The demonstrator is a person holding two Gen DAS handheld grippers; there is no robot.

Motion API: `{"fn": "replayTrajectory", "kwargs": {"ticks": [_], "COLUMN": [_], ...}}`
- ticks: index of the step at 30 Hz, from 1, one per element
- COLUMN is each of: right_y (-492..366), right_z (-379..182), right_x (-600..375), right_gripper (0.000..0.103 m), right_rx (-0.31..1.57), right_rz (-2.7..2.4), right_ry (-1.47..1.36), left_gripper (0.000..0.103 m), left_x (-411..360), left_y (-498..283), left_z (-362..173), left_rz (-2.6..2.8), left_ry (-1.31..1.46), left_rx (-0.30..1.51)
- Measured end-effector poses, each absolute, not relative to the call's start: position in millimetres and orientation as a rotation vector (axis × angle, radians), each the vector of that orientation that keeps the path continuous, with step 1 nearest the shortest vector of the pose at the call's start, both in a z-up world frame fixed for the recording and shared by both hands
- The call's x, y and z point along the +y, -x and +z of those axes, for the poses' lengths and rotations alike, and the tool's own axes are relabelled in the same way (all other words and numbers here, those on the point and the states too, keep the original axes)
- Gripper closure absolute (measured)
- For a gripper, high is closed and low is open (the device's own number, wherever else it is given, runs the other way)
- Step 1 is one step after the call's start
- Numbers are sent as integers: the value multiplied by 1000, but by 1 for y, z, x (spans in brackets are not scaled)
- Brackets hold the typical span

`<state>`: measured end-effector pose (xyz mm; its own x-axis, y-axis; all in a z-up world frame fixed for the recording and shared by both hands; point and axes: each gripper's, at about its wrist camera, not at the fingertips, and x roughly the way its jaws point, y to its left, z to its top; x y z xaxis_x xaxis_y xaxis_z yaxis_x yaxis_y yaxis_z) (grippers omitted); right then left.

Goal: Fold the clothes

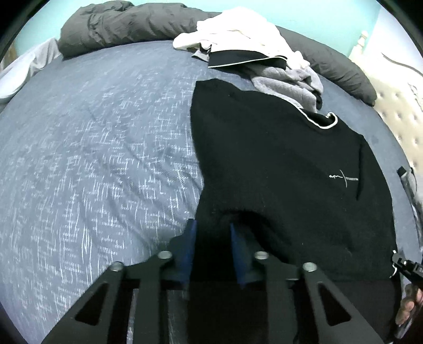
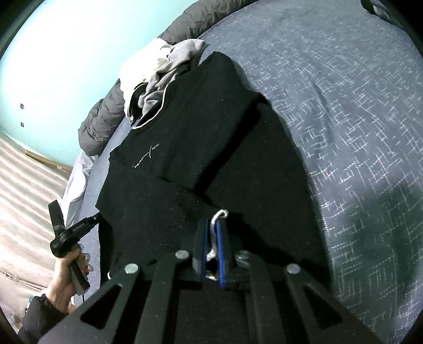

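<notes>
A black shirt [image 1: 277, 164] with a white-trimmed collar and a small white chest logo lies on the bed, its lower part lifted and partly folded over itself. In the left wrist view my left gripper [image 1: 212, 230] is at the shirt's near left edge, with black cloth bunched between its blue fingers [image 1: 189, 246]. The right wrist view has the same shirt [image 2: 190, 137]. There my right gripper [image 2: 211, 232] is shut on its near edge, with a white tag or cord pinched between the pads.
The bed has a blue-grey patterned cover [image 1: 92, 158]. A heap of white, grey and black clothes [image 1: 251, 53] lies behind the shirt, with a dark grey duvet [image 1: 119, 23] along the far side. A hand [image 2: 66, 275] holds the other gripper's handle beside the bed edge.
</notes>
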<state>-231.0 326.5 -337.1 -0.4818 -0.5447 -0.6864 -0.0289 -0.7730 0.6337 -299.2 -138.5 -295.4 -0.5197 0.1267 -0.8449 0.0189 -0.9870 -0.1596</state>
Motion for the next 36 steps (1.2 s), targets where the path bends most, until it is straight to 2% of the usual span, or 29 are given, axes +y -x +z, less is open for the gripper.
{"fn": "replayTrajectory", "kwargs": {"ticks": [1, 4, 9, 11, 16, 18, 20, 21, 23, 26, 29, 34, 36], "right_y": [231, 232, 232, 232, 233, 233, 232, 230, 226, 220, 220, 234, 233], "right_z": [-337, -335, -337, -339, -339, -339, -339, -338, -331, -309, -294, -325, -341], "right_x": [326, 325, 325, 327, 327, 327, 327, 329, 329, 331, 319, 286, 287], "right_gripper": [97, 97, 97, 97, 97, 97, 97, 97, 97, 97, 97, 97, 97], "right_rx": [-848, -843, -822, -829, -827, -817, -789, -794, -757, -687, -621, -524, -560], "right_rz": [-2308, -2310, -2321, -2320, -2325, -2330, -2348, -2351, -2403, -2515, -2526, -2375, -2328], "right_ry": [-1380, -1378, -1389, -1399, -1404, -1411, -1455, -1465, -1480, -1390, -1270, -1440, -1510], "left_gripper": [94, 96, 97, 97, 88, 77, 72, 63, 55, 54, 54, 54, 54], "left_x": [-139, -149, -181, -183, -179, -178, -178, -175, -165, -139, -119, -101, -101], "left_y": [300, 296, 294, 293, 288, 281, 271, 267, 263, 268, 276, 284, 283], "left_z": [-295, -291, -306, -310, -303, -294, -282, -276, -265, -263, -272, -299, -306], "left_rz": [2676, 2704, 2683, 2679, 2690, 2723, 2774, 2791, 2811, 2763, 2705, 2649, 2637], "left_ry": [1505, 1469, 1486, 1480, 1484, 1472, 1410, 1374, 1341, 1347, 1375, 1479, 1504], "left_rx": [-209, -256, -527, -571, -554, -536, -569, -576, -514, -397, -358, -348, -367]}}
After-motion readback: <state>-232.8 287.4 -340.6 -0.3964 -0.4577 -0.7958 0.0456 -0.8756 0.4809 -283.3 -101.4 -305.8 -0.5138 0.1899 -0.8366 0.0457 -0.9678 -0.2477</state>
